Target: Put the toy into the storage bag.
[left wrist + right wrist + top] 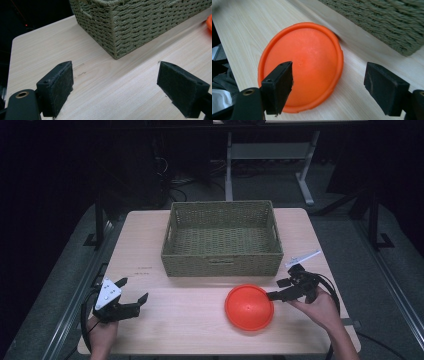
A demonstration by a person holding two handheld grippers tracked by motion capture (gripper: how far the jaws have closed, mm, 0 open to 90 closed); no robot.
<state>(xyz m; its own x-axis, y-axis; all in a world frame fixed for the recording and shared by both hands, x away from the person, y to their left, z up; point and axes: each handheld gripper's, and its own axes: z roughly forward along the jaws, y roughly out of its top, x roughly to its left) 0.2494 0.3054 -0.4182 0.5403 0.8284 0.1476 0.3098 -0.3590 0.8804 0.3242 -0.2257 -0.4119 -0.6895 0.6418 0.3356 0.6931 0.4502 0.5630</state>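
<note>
We see a round orange plastic disc (249, 307), domed side up with a raised rim, lying flat on the pale wood-grain table (190, 320) toward its near right part, just in front of the woven olive-green rectangular basket (222, 240) but apart from it. In the right gripper view the disc (309, 60) sits low between the 2 black jaws, one jaw over its near edge and the other out over bare wood beside it; a corner of the basket wall (387, 22) crosses the top right.

Our right gripper (281, 289) reaches in from the right, its jaws spread wide and gripping nothing, one tip at the disc's right edge; whether it touches the rim we cannot tell. The right hand (320, 310) holds it from behind, and a cable loops around it. A small white strip (303, 258) lies on the table just beyond this gripper.

Our left gripper (134, 290) is well apart from the disc, near the table's front left corner, held by the left hand (102, 332), a grey 3-cornered plate on top. Its jaws are also spread wide with nothing between them; its own view shows bare table (112, 87) between the pads and the basket's corner (115, 50) ahead
</note>
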